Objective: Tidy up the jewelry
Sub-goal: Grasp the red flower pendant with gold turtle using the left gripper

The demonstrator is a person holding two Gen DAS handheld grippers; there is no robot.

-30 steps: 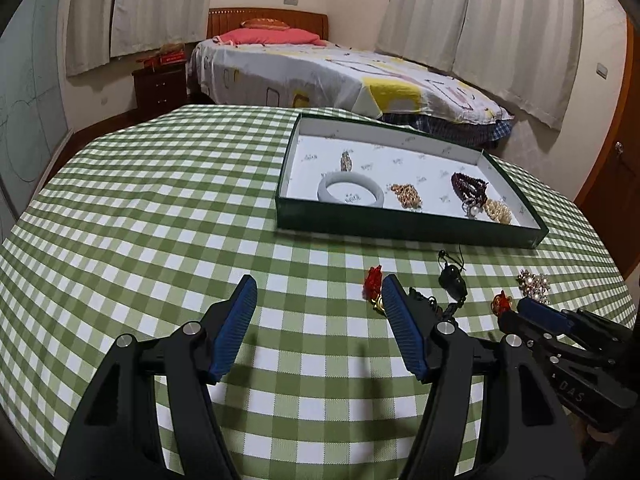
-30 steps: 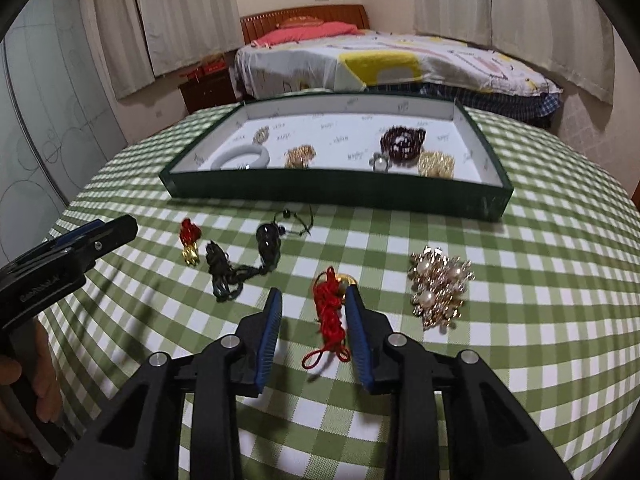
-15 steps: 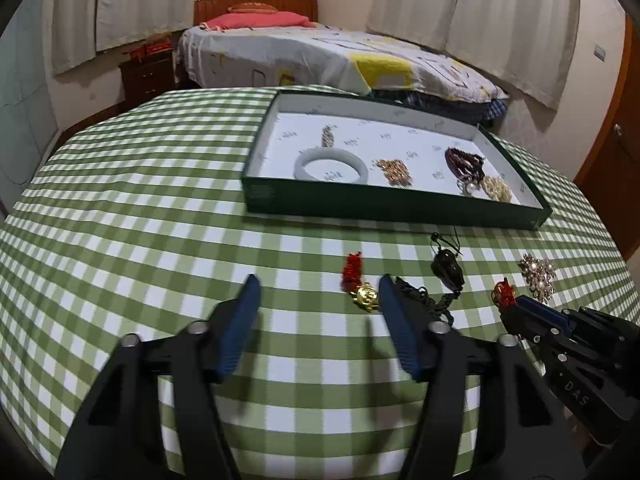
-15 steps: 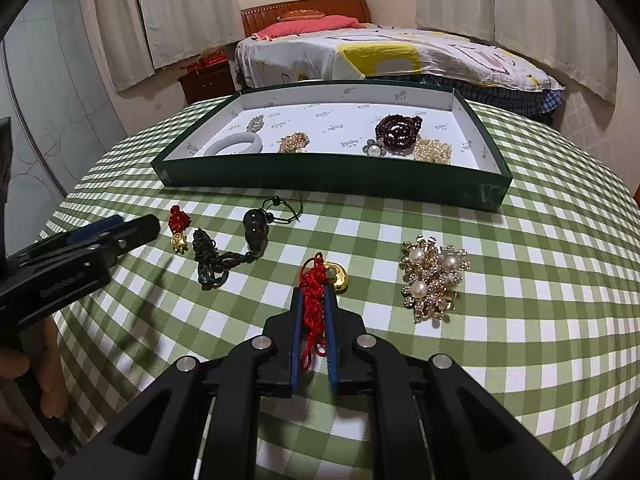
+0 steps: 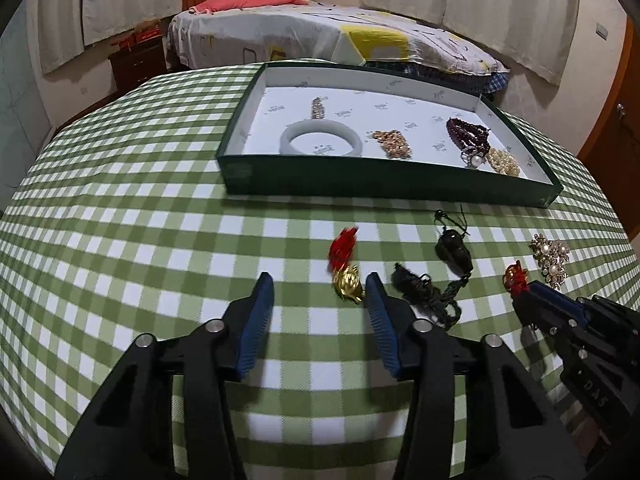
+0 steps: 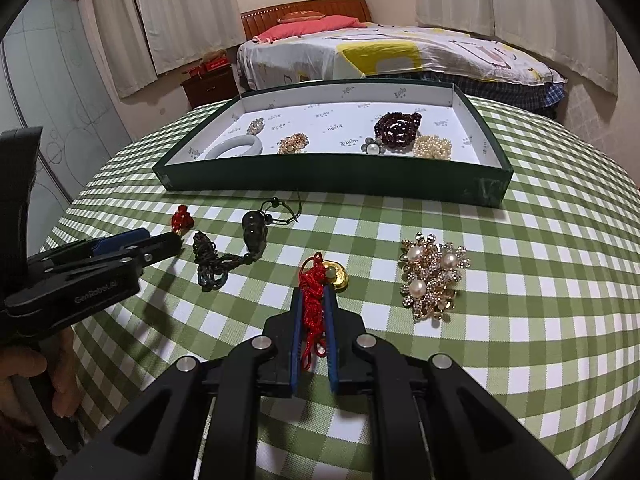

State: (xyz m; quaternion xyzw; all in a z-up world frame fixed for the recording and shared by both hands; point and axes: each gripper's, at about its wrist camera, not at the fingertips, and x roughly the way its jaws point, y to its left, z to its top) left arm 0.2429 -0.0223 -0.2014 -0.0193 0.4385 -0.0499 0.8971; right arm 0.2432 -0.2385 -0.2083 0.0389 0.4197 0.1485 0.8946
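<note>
In the left wrist view, the left gripper [image 5: 318,294] hangs low in the centre of the frame. Its jaws are closing, half spread, and nothing is pressed between them. The small gold charm with a red knot [image 5: 347,268] lies just ahead of the tips, close to the right-hand finger, so it is off centre. To do this step well, I think the gripper should shift a little to the right of the frame before the pads meet, so that the charm sits in the middle and does not slide away on the checked tablecloth [image 5: 120,248].

Right of the charm lies the dark corded pendant [image 5: 450,248]; its cord tangle is near that same finger and could be caught by mistake.

In the right wrist view, the right gripper [image 6: 314,320] is pressed together on the red tassel charm [image 6: 316,292], lower centre. The gold piece at the tassel's far end seems to rest on the cloth, though this is hard to tell. A straight lift is best here, because the pearl brooch [image 6: 434,276] lies near on the right.

The green tray [image 6: 340,178] stands in the upper middle, and its near wall must be cleared. Inside, the white floor is free at centre; the jade bangle [image 6: 236,148] and beads fill the sides.
</note>
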